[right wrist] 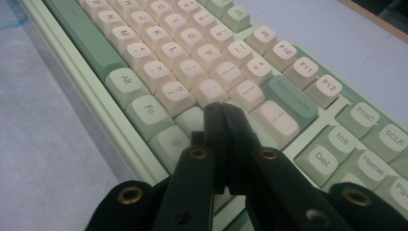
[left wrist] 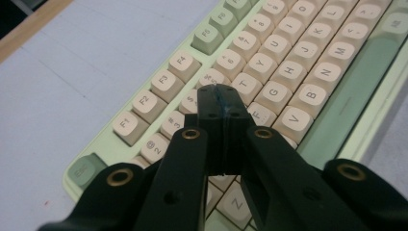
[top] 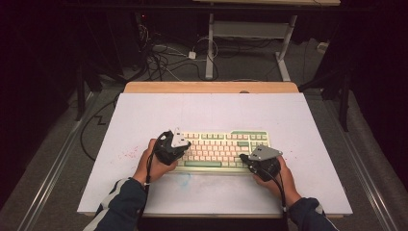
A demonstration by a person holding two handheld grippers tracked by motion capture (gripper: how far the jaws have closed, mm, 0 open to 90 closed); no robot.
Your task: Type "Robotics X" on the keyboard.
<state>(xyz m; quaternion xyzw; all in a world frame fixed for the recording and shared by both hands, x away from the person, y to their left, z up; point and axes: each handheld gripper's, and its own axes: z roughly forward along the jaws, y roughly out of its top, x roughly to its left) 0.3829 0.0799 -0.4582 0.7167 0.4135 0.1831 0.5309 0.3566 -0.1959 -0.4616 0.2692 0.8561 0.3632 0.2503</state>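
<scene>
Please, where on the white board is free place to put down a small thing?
Free: the wide strip of white board behind the keyboard, and its left and right margins. Crowded: the near middle, where the left claw and right claw sit over the keys.

Keyboard (top: 223, 150): on the counter (top: 144, 120), toward my near edge. My left tongs (top: 180, 144): over its left end. My right tongs (top: 248, 159): over its right end, near front edge.
</scene>
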